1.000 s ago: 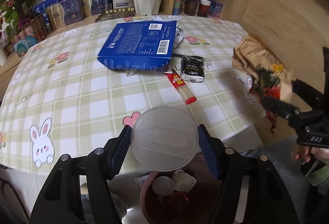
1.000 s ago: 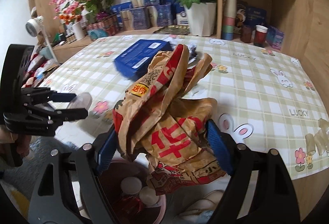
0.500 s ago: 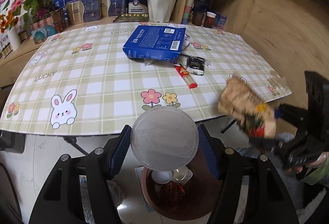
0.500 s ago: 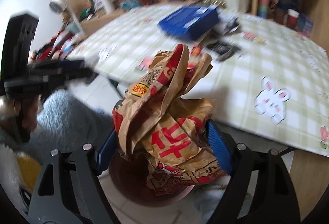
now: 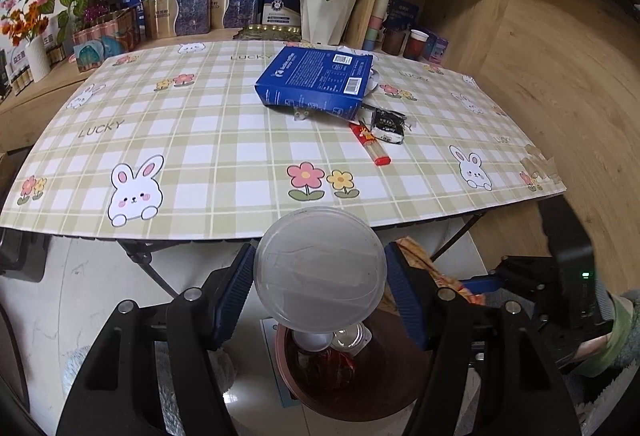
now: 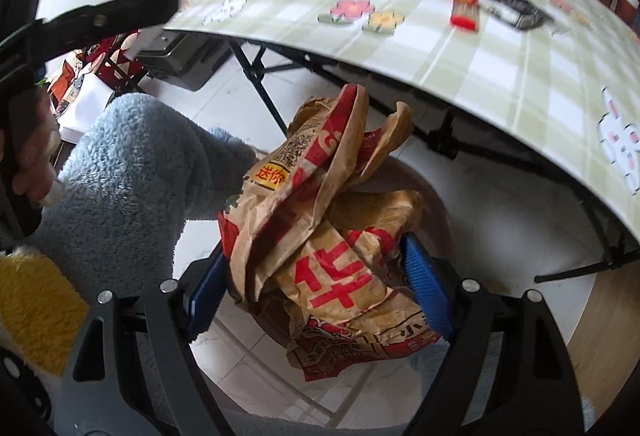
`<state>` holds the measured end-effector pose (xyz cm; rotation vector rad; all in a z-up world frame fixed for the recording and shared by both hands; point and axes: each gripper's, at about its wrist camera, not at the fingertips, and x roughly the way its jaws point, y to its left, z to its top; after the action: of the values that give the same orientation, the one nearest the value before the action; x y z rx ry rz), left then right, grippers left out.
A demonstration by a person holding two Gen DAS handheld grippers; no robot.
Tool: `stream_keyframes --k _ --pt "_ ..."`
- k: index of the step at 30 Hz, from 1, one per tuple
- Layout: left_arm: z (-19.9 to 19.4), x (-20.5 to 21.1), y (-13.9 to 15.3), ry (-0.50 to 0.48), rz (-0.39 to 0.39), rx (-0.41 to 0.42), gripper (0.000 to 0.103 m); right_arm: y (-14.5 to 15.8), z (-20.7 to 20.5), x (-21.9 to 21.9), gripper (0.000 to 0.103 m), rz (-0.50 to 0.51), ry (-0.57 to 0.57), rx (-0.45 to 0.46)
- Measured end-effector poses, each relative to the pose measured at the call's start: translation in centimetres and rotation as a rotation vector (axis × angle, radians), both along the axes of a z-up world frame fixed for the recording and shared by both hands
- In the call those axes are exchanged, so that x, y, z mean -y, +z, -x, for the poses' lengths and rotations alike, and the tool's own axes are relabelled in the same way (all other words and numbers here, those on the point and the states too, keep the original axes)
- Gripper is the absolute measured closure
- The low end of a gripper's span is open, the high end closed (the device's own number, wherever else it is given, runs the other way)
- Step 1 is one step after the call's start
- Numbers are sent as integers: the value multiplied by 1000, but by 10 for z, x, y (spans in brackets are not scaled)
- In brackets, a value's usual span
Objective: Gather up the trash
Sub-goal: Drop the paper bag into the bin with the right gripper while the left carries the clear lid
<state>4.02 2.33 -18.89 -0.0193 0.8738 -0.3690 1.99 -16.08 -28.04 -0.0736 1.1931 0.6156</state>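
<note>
1. left gripper [image 5: 320,292] holds a round clear plastic lid [image 5: 320,268] pinched edge to edge between its blue pads, above the dark brown round bin [image 5: 352,388] on the floor, just off the bench [image 5: 224,140] edge.
2. right gripper [image 6: 316,288] holds a crumpled brown paper bag with red print [image 6: 328,236], jaws spread wide around its bulk; it hangs over the bin, whose rim peeks out behind the bag.
3. step in hand, as i judge it: drop both pieces into the bin. to do it well, centre each load over the opening before letting go. the bag is bulky and could catch the rim or tip out, so it likely needs to go low and first, or be kept clear of the lid's fall.
4. the lid is light and flat; it may glide sideways, so release it low.
5. left view only: bin contents (a white cup, clear scraps, something red), and the trash left on the bench, sharp: a blue cardboard box [image 5: 316,80], a red and white stick packet [image 5: 370,142], a black wrapper [image 5: 388,124].
6. right view only: the bag's full shape and print, the bench's folding legs, a blue fleecy sleeve [image 6: 132,188], and the hand [image 6: 32,164] on the left gripper's handle.
7. the right view is blurred across the bench top.
</note>
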Motion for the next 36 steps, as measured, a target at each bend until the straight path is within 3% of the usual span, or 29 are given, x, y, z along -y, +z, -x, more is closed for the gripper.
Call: stream_keyframes --k 9,15,22,26,33,36 --pt "-1 -2 -9 2 5 -22 39 -27 -9 -2 16 5 -44 -74" --pt "-2 2 -15 -13 -17 -29 39 -23 -13 6 10 -18 -101 -30" --pt "-3 4 -23 -48 -19 -32 39 13 -13 40 6 -9 -232 187" --pt "0 7 -39 -91 27 -46 39 21 -7 56 6 38 -286 296" --pt "7 18 -72 -105 36 -129 39 23 -1 68 6 72 -381 367" --pt "10 31 -79 -158 -3 -140 39 20 -3 72 6 76 -398 361"
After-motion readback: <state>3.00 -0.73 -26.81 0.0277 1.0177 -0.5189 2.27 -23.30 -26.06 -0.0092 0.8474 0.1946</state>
